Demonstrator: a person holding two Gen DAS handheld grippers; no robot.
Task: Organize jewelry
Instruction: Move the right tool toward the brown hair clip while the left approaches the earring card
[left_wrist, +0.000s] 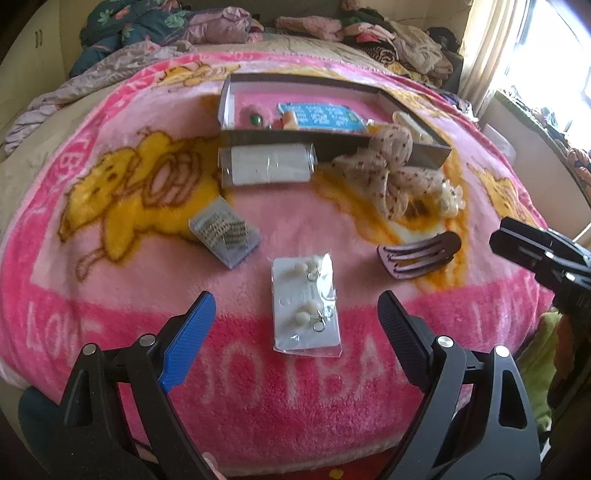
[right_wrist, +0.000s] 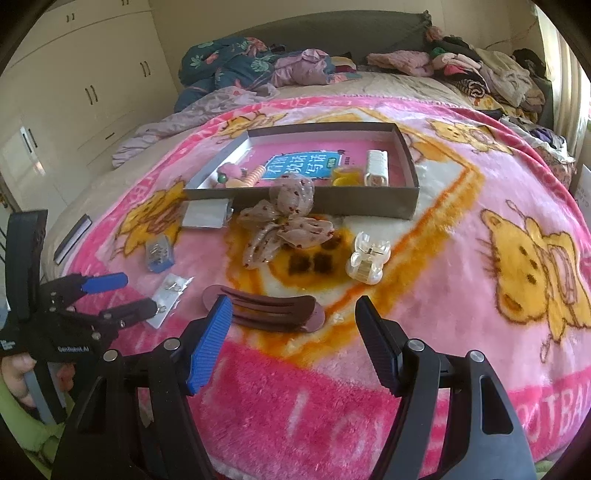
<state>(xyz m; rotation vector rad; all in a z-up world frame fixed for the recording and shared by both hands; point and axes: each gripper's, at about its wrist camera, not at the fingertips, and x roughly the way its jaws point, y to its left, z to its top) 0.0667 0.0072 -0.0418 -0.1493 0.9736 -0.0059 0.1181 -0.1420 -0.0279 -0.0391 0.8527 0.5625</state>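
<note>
left tool (left_wrist: 295, 325) spread over earring packet (left_wrist: 306, 301), hair clip (left_wrist: 419, 254) beside

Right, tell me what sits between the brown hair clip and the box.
In the right wrist view, the dotted fabric bow lies between the brown hair clip and the box, its top loop leaning against the box's front wall.

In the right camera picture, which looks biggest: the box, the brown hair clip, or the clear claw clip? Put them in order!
1. Box, by far the largest.
2. Brown hair clip.
3. Clear claw clip, the smallest.
The brown clip lies nearer the camera, which adds to its look, but it is much longer anyway.
</note>
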